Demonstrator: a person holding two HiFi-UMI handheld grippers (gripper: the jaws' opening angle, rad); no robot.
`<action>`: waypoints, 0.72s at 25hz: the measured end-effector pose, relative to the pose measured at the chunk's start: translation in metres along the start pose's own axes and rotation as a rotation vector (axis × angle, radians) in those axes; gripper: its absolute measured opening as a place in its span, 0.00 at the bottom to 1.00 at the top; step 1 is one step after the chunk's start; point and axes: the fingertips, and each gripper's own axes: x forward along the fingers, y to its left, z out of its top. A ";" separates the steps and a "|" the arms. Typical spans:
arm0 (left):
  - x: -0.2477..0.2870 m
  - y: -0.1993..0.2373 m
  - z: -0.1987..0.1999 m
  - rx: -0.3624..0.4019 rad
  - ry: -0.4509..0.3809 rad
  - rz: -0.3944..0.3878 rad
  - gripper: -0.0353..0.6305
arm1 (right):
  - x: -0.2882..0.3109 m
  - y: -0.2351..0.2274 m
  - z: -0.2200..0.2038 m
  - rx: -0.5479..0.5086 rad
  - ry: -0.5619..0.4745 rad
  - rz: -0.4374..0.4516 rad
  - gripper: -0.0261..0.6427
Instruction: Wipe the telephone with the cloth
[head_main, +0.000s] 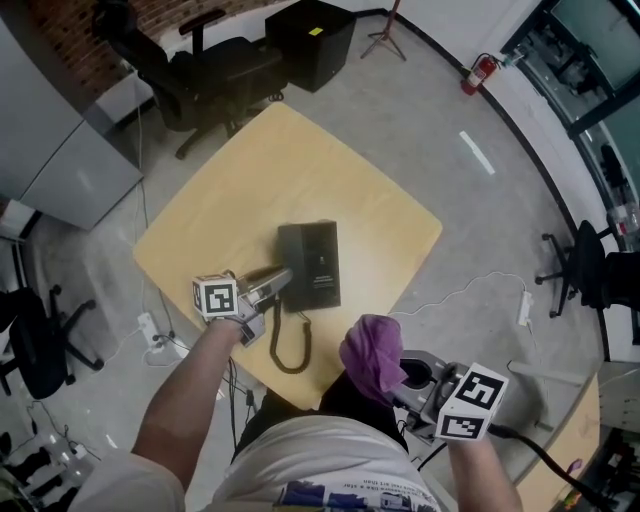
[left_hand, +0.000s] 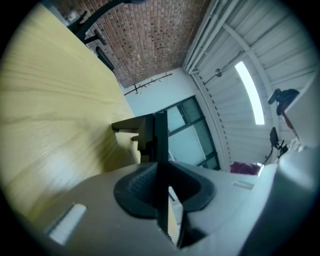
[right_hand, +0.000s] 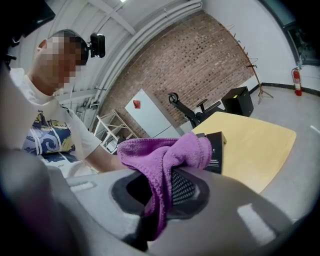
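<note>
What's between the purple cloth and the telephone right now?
Just bare tabletop in the head view, from the cloth to the telephone; the coiled cord lies off to one side.

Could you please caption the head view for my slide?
Left gripper at black desk telephone; right gripper holds crumpled purple cloth.

Nothing is coming through clearly enough to read. The telephone (head_main: 309, 264) is carrying a few lines of white print on its face, but they are showing too small to make out. The person's T-shirt (head_main: 335, 485) is showing a blue graphic with blurred lettering. One marker cube (head_main: 216, 297) and the other (head_main: 470, 402) are displaying only black-and-white square patterns. A red sign (right_hand: 137, 104) on a white cabinet (right_hand: 150, 117) is appearing as a plain patch.
</note>
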 end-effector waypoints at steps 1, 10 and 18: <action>0.000 0.000 0.000 0.001 0.001 0.001 0.17 | 0.001 0.000 0.000 0.001 0.003 0.004 0.10; -0.001 0.003 -0.004 0.023 0.014 0.044 0.18 | 0.008 -0.003 0.000 0.003 0.013 0.024 0.10; 0.000 0.014 -0.005 0.022 0.036 0.163 0.21 | 0.017 -0.002 0.002 -0.005 0.013 0.028 0.10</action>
